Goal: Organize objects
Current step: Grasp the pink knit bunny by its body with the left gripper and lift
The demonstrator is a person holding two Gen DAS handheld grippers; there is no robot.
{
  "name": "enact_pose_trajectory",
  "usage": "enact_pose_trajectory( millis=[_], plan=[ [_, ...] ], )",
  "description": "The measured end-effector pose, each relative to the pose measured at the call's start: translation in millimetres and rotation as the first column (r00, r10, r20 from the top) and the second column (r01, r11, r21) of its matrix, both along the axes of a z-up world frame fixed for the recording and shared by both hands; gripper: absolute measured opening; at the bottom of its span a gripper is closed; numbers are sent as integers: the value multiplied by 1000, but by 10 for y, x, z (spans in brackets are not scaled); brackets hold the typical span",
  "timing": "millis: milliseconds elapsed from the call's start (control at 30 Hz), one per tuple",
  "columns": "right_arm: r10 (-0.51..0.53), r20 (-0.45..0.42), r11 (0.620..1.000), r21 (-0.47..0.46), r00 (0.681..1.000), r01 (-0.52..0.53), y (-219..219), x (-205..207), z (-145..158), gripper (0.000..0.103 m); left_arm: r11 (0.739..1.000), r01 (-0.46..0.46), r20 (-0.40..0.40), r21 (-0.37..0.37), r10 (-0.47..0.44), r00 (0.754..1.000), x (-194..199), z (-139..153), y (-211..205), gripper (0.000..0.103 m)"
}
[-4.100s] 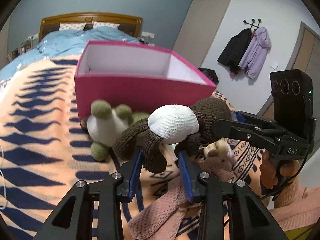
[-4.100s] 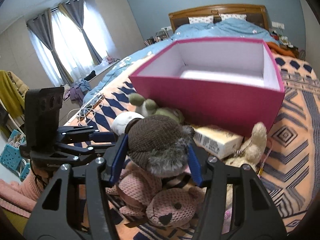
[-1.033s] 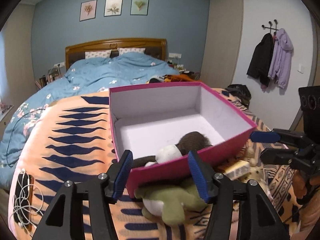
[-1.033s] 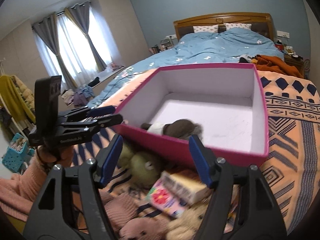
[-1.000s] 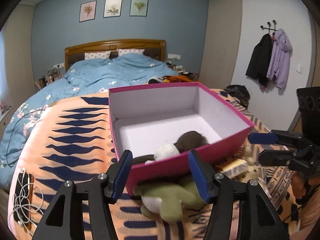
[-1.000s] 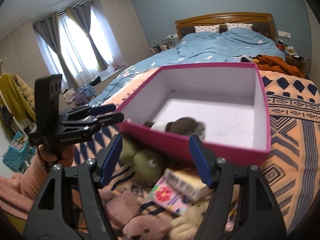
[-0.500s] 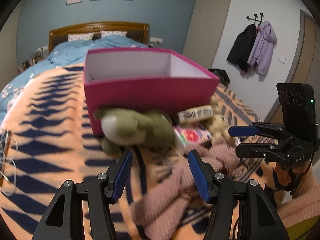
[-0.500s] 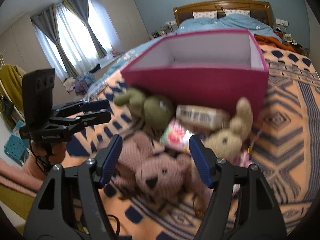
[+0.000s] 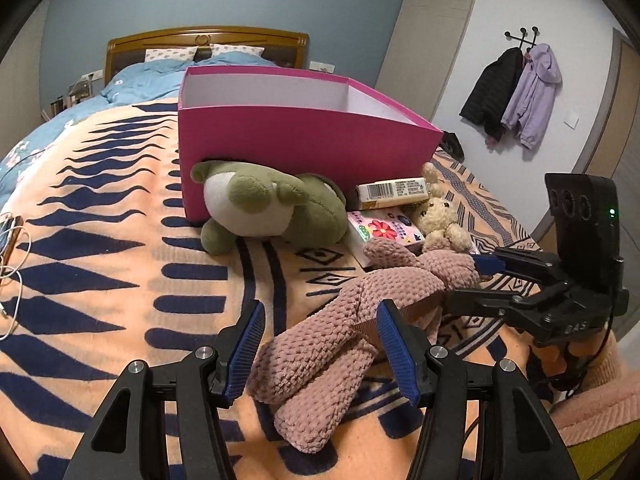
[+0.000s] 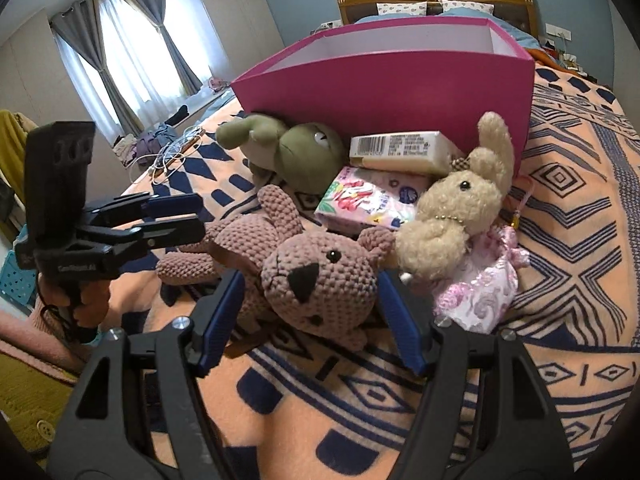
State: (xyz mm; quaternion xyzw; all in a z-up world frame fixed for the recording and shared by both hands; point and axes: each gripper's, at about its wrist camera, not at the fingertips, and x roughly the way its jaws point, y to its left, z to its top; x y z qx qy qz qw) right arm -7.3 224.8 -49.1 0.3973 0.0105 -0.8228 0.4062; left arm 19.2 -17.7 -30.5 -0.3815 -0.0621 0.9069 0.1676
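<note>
On the left of the blanket (image 9: 100,216), a cable (image 9: 12,276); further right, a pink box (image 9: 304,140), open-topped, floor hidden by its near wall, contents impossible to tell. Against that wall a green plush (image 9: 272,206), then a carton (image 9: 390,192) atop a floral pack (image 9: 384,230), then a cream bunny (image 10: 456,208). Nearest, a knitted bear (image 10: 316,276) lying flat, long axis running from legs at the left to head at the right. Left gripper (image 9: 320,344) released, spread around the legs, blue pads (image 9: 248,344) apparently clear of the knit. Right gripper (image 10: 308,320) likewise unclenched, flanking the head, snout facing that camera.
</note>
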Motion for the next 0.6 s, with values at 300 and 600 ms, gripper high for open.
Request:
enact_pose_trajectory(
  millis=[300,600],
  plan=[
    [-26,44,999,-39,999,28,-11,-104,-46,64,1000,-1,21,5,0,1000,-9,-69,-32,59],
    [-53,102,993,-99,993,63,56,-151,-5,59,999,38,17,-23,-38,999,53,-57,9,59]
  ],
)
